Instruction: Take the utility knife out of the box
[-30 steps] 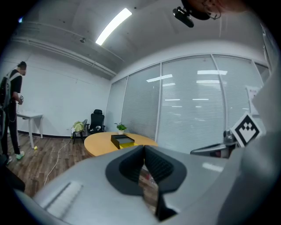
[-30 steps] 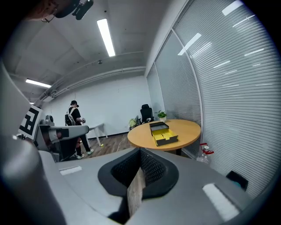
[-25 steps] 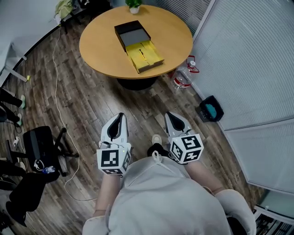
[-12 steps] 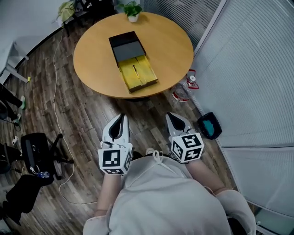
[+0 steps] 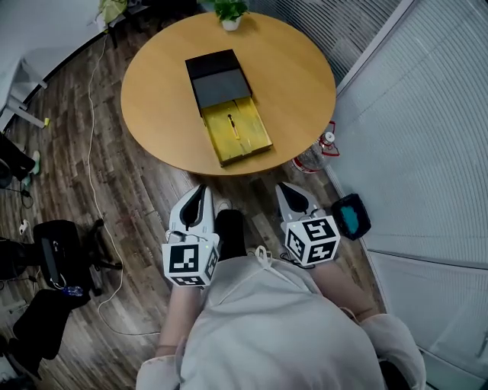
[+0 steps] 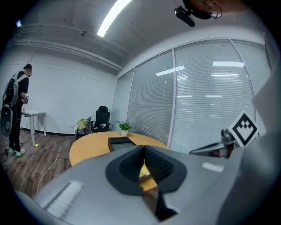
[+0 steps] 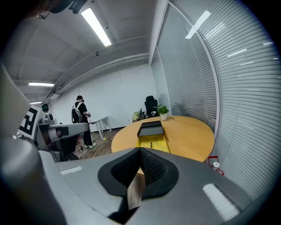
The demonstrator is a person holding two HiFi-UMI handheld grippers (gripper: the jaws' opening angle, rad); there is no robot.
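- Both tools have come forward together with the person since a second ago: the round desk (image 5: 297, 84), which was well ahead in the head view, now has its near edge just in front of the tips.
- The left tool (image 5: 200, 190) has its jaws together with nothing between them, and so has the right tool (image 5: 286, 188). Both hang over the wooden floor (image 5: 130, 183), not yet over the desk.
- I judge this to be the approach only. The grasp is not begun, and a tool must open before it can take anything.
- The box (image 5: 217, 76) lies left of the middle of the desk. Its black part is toward the far edge, and its yellow tray (image 5: 248, 141) is drawn out toward the near edge.
- The utility knife (image 5: 232, 124) seems to be the small dark thing in the tray. It is ahead of both tools, between their lines, and apart from them.
- At the far edge stands a small plant (image 5: 230, 11).
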